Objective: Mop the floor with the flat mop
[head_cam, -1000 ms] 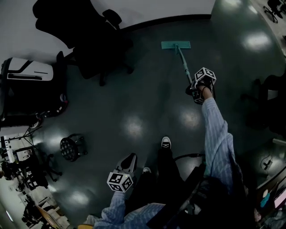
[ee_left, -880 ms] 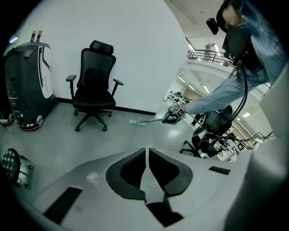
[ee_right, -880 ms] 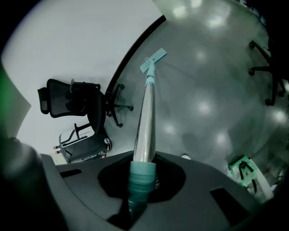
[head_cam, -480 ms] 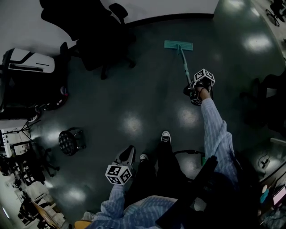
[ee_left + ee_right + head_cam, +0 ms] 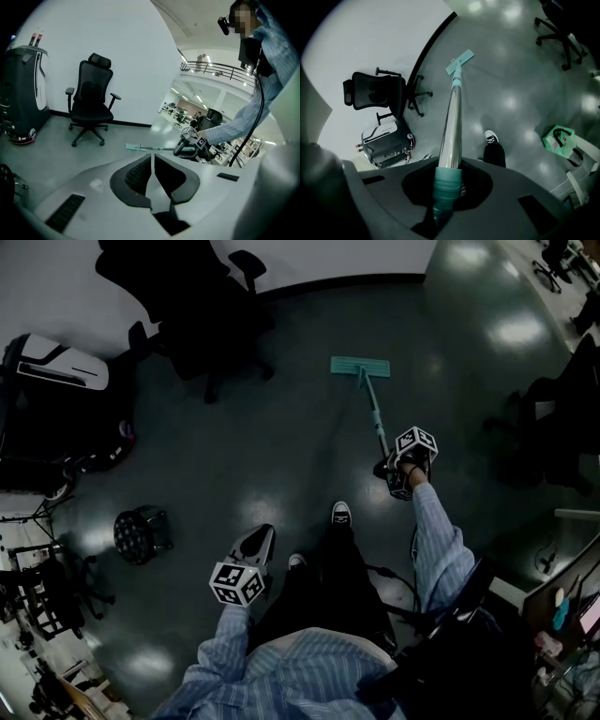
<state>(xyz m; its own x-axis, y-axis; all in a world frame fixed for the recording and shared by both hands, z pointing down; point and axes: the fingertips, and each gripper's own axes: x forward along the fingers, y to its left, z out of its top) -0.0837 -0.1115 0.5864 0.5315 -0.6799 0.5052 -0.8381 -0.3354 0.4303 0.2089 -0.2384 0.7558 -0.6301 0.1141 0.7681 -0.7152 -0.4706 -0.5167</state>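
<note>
Head view: flat mop (image 5: 360, 367) near office chair (image 5: 202, 310), apart; black machine (image 5: 52, 418) left.

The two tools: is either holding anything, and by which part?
The right tool grips the flat mop by the teal end of its handle; the left tool is shut, empty.

Office: swivel chair (image 5: 202, 310), distant desks (image 5: 180, 110).

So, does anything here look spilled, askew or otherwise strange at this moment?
Nothing looks spilled or damaged. The flat mop rests on the floor, its handle in the right gripper alone. One small oddity: the left gripper is shut on nothing, away from the handle.
</note>
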